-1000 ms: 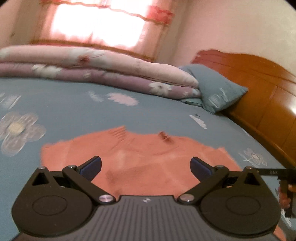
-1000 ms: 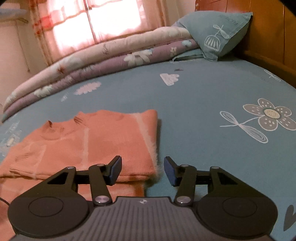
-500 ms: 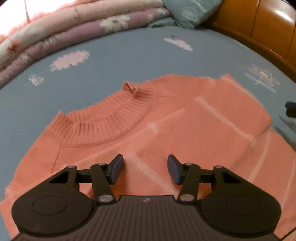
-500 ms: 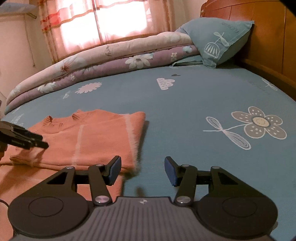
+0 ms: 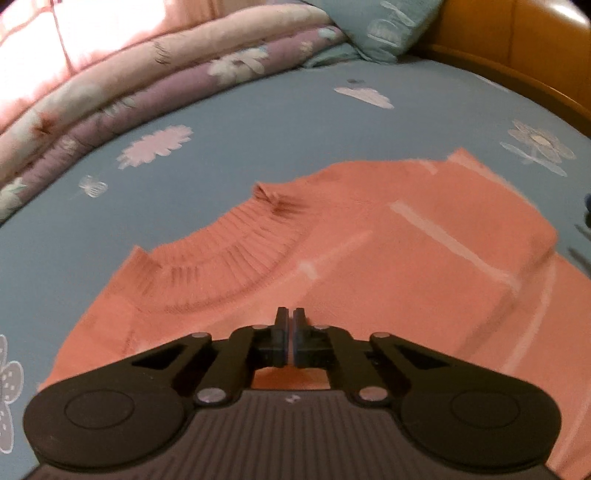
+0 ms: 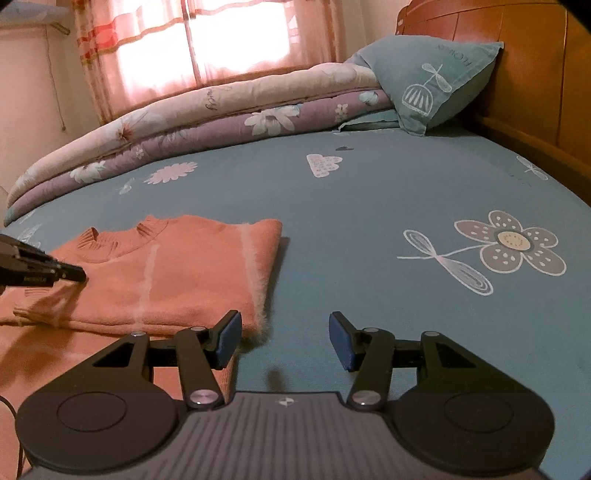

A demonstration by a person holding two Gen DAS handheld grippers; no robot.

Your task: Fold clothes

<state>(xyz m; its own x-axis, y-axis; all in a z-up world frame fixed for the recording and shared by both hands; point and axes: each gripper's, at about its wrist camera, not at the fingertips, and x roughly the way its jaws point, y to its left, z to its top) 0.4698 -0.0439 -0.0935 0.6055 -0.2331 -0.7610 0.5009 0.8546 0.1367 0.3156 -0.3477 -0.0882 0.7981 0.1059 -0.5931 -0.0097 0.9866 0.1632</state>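
Observation:
An orange knit sweater [image 5: 369, 266] lies on the blue flowered bed sheet [image 6: 369, 221], collar towards the quilts, its right side folded over. My left gripper [image 5: 290, 317] is shut, its tips low over the chest just below the ribbed collar [image 5: 236, 251]. No fabric shows between the pads. In the right wrist view the sweater [image 6: 177, 273] lies at the left, and the left gripper [image 6: 79, 275] reaches in over it from the left edge. My right gripper [image 6: 284, 336] stands open by the sweater's folded right edge, its left finger [image 6: 227, 336] over the near corner and nothing between its fingers.
Folded pink and purple quilts [image 6: 207, 118] lie along the far side of the bed under a curtained window [image 6: 221, 33]. A teal pillow [image 6: 432, 81] leans on the wooden headboard [image 6: 517, 55] at the right. Bare sheet stretches right of the sweater.
My left gripper has swung in over the sweater, tilted down towards the collar, and gone from wide open to shut. The right gripper has hardly moved.

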